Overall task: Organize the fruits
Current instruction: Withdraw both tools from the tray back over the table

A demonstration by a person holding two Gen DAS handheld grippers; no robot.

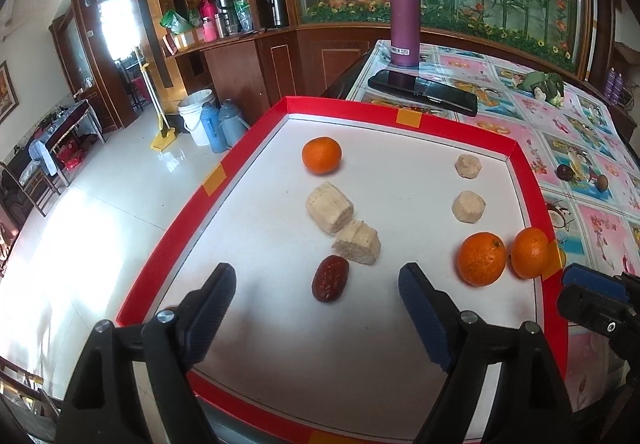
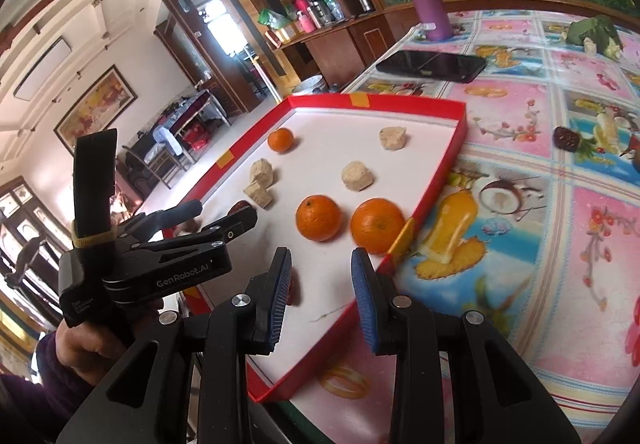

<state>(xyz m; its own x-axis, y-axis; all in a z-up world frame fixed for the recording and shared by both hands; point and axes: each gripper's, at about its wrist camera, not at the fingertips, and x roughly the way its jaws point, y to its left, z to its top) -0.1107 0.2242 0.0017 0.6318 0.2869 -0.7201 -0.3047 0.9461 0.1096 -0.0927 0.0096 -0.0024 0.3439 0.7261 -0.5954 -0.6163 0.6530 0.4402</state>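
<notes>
On the floral tabletop (image 1: pixel 560 131) I see a red-rimmed tray (image 1: pixel 256 131). My left gripper (image 1: pixel 316 304), jaws wide and empty, hovers by a red date (image 1: pixel 330 278); two oranges (image 2: pixel 319 217) lie ahead of my right gripper (image 2: pixel 320 284), jaws partly open, empty.

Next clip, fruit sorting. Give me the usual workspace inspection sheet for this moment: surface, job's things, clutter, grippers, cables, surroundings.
Surface: table under a fruit-print cloth; a red-rimmed tray with a white floor lies on it.
Job's things: in the tray, three oranges, two of them side by side at the right rim; four pale chunks; one red date. Another date lies on the cloth outside the tray.
Clutter: purple bottle, black phone, green leafy bundle.
Grippers: left gripper open over the tray, the red date just ahead of it; right gripper open, nothing between its fingers.
Cables: nothing seen.
Surroundings: wooden cabinets, glass screen, tiled floor with buckets.
</notes>
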